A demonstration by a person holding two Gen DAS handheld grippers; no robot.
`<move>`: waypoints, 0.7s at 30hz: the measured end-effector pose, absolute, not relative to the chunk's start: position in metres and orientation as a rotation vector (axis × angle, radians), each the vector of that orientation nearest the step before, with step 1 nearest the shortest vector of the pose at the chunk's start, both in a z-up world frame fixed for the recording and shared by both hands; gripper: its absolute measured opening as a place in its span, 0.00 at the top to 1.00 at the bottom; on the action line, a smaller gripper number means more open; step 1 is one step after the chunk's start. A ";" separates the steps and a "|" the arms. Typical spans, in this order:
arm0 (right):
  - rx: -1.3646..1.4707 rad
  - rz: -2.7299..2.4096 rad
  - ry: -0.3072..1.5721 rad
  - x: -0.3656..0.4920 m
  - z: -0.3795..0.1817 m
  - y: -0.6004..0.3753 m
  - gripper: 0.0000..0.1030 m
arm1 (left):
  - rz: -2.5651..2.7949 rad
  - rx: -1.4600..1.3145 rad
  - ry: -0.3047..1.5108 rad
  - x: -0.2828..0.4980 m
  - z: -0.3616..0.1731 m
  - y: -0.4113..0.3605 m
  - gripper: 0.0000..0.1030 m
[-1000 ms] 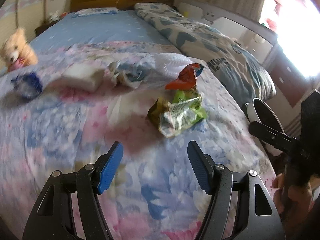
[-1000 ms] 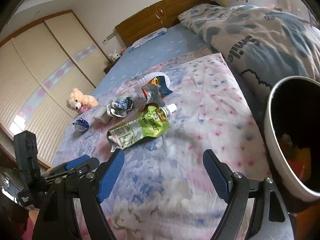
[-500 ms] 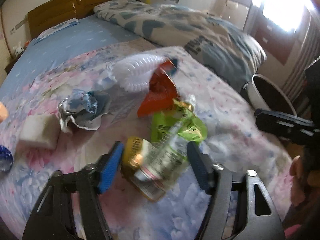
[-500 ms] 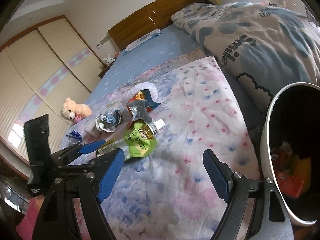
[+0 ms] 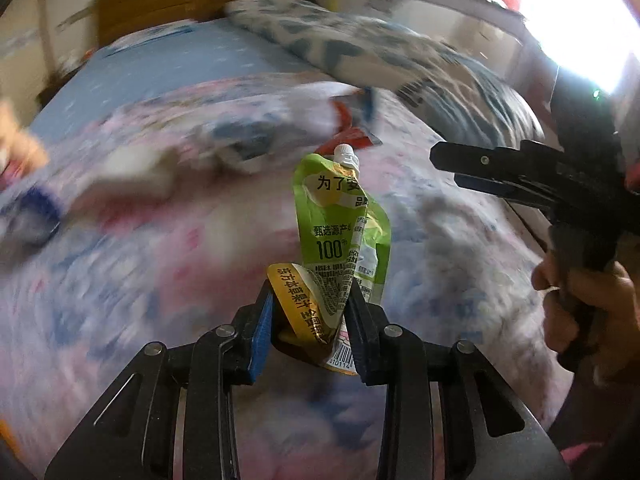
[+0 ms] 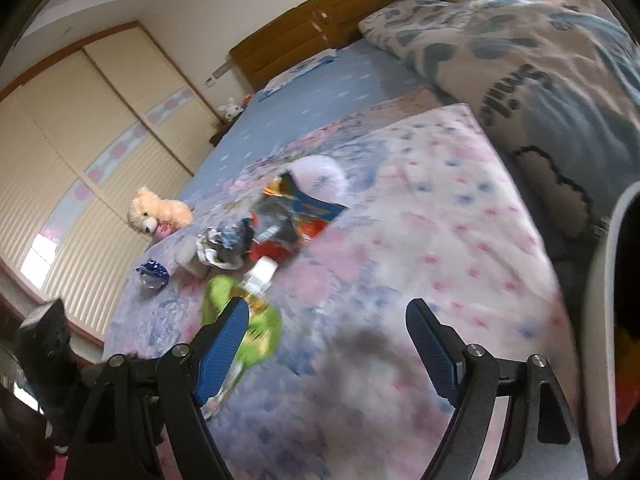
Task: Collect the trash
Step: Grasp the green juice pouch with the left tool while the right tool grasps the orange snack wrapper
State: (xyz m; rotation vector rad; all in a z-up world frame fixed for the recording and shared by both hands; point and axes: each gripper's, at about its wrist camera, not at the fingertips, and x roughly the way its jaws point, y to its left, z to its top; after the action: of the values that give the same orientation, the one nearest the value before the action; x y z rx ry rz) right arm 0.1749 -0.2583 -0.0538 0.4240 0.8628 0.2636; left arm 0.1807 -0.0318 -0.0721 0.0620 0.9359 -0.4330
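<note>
Collection is partly done: the green juice pouch (image 5: 340, 240) is clamped by the just-closed left gripper (image 5: 310, 324). Right gripper (image 6: 328, 344) is held wide, empty. Foil wrappers (image 6: 276, 220) remain at 12 o'clock; the bin (image 6: 600, 300) at 3 o'clock.

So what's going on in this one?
A person is clearing trash off a bed with two handheld grippers. The left gripper has just been closing and now pinches the bottom of a green juice pouch. The right gripper hangs open and empty over the blanket. More wrappers lie further up the bed, and a bin with trash in it stands at the bedside.
</note>
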 end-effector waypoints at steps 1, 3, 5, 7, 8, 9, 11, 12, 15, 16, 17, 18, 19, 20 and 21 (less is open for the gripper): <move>0.415 0.274 0.860 0.180 -0.053 -0.253 0.20 | -0.395 0.020 0.932 0.178 -0.071 -0.019 0.70; 0.387 0.298 0.851 0.192 -0.054 -0.239 0.20 | -0.319 -0.029 0.923 0.174 -0.071 -0.001 0.70; 0.363 0.296 0.852 0.203 -0.055 -0.228 0.20 | -0.280 -0.061 0.920 0.172 -0.072 0.009 0.69; 0.368 0.313 0.866 0.218 -0.060 -0.217 0.20 | -0.260 -0.075 0.931 0.171 -0.076 0.014 0.69; 0.362 0.312 0.870 0.223 -0.062 -0.213 0.21 | -0.250 -0.074 0.935 0.170 -0.077 0.015 0.69; 0.349 0.305 0.872 0.227 -0.063 -0.208 0.21 | -0.239 -0.074 0.943 0.170 -0.079 0.015 0.68; 0.325 0.299 0.878 0.235 -0.067 -0.199 0.25 | -0.238 -0.079 0.947 0.171 -0.080 0.016 0.67; 0.317 0.295 0.882 0.237 -0.069 -0.197 0.39 | -0.236 -0.078 0.944 0.170 -0.080 0.015 0.66; 0.298 0.280 0.914 0.239 -0.074 -0.194 0.80 | -0.241 -0.071 0.932 0.172 -0.079 0.012 0.62; 0.298 0.280 0.914 0.237 -0.075 -0.194 0.82 | -0.242 -0.066 0.929 0.171 -0.079 0.011 0.62; 0.295 0.278 0.907 0.234 -0.074 -0.196 0.85 | -0.246 -0.062 0.929 0.172 -0.080 0.009 0.63; 0.296 0.279 0.899 0.230 -0.073 -0.198 0.88 | -0.254 -0.059 0.933 0.174 -0.081 0.006 0.63; 0.304 0.281 0.895 0.225 -0.072 -0.202 0.89 | -0.259 -0.056 0.934 0.174 -0.082 0.003 0.70; 0.309 0.281 0.892 0.223 -0.070 -0.203 0.90 | -0.262 -0.050 0.936 0.174 -0.083 0.001 0.70; 0.313 0.278 0.886 0.217 -0.069 -0.207 0.91 | -0.255 -0.038 0.928 0.172 -0.083 -0.003 0.70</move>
State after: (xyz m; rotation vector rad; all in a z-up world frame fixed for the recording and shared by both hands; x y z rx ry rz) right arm 0.2173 -0.2068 -0.0686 0.3126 0.8861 0.2782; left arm 0.1724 -0.0027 -0.0825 -0.0382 0.9276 -0.2553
